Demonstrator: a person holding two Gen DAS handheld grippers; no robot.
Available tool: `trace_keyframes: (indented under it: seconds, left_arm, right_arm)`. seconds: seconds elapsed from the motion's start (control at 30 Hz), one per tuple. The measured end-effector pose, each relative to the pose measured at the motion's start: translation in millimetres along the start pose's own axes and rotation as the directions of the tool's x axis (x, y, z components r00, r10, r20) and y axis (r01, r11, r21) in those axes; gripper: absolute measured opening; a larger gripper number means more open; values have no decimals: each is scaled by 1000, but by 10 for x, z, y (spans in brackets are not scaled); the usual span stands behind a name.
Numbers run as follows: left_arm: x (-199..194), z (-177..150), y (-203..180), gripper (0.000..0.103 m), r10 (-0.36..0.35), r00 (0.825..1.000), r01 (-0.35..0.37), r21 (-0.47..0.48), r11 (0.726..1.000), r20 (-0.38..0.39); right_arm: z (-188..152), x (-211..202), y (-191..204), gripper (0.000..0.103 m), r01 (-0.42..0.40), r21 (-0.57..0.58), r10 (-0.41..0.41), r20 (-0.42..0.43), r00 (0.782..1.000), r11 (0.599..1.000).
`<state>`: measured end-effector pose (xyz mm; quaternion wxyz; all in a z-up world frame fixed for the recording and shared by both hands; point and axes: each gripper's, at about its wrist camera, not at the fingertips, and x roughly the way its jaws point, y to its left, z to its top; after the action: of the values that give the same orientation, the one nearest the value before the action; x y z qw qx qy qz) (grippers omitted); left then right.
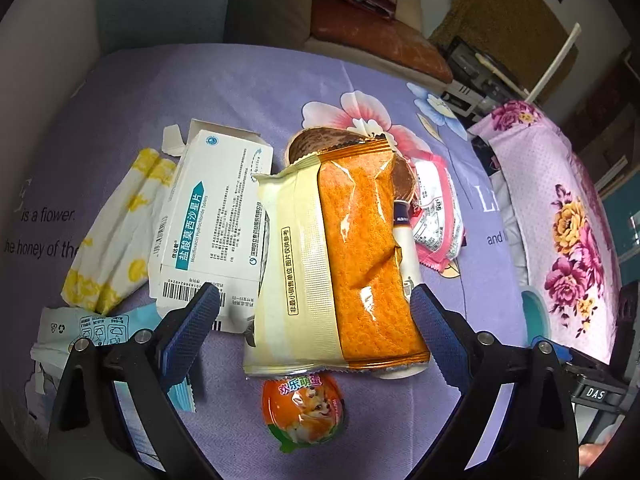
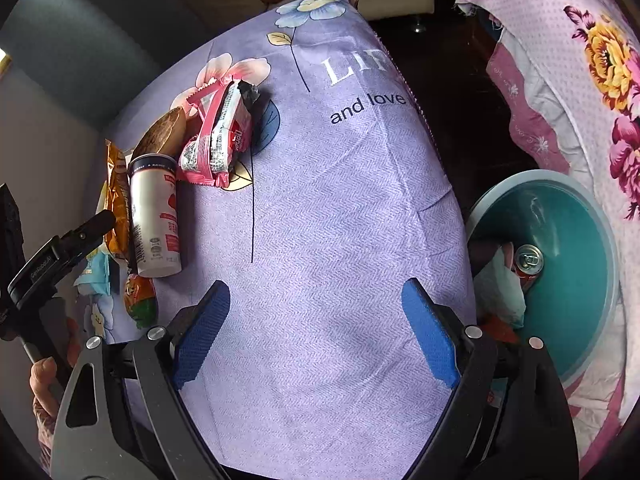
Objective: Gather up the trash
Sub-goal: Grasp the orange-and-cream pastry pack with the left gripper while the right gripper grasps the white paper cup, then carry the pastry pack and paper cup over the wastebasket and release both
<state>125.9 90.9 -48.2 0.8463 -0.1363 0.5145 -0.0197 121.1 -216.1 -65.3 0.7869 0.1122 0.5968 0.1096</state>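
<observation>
Blue-padded fingers (image 1: 188, 332) of the left gripper (image 1: 316, 320) are seen spread wide on either side of the orange cake packet (image 1: 340, 256), whose near end lies between them; no pad can be seen pressing on it, so the packet is judged straddled but not yet gripped. It lies across a heap of litter on the purple flowered cloth (image 1: 248, 92): a white medicine box (image 1: 212, 216) just to its left, a yellow-patterned tissue pack (image 1: 120, 220) beyond that, a pink wrapper (image 1: 436, 208) to its right, and a small orange egg-shaped toy pack (image 1: 304, 412) just in front. From the right wrist camera, the right gripper (image 2: 316, 332) is shown open and empty over bare cloth, with the teal bin (image 2: 568, 256) near its right side, a can (image 2: 528, 260) already inside. A white bottle (image 2: 154, 216) lies beside the packet in that view. For a clean pick, the left pads are best lowered around the packet's width only, kept clear of the medicine box edge and the bottle beneath, and closed gently, since the film is slippery and the cake soft.
</observation>
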Motion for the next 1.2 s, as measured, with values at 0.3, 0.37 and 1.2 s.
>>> trace_keyframes:
  seconds: [0.3, 0.37, 1.2]
  left_arm:
    - [125, -118, 105, 96, 26, 998, -23, 47, 999, -50]
    - [105, -155, 143, 96, 10, 999, -8, 57, 998, -41]
    - [17, -333, 412, 75, -95, 994, 98, 65, 993, -51]
  right_arm:
    - [113, 113, 230, 84, -31, -24, 31, -27, 999, 999]
    - [136, 135, 324, 84, -42, -39, 41, -27, 999, 998]
    - [498, 821, 1492, 47, -173, -221, 149, -123, 981, 960]
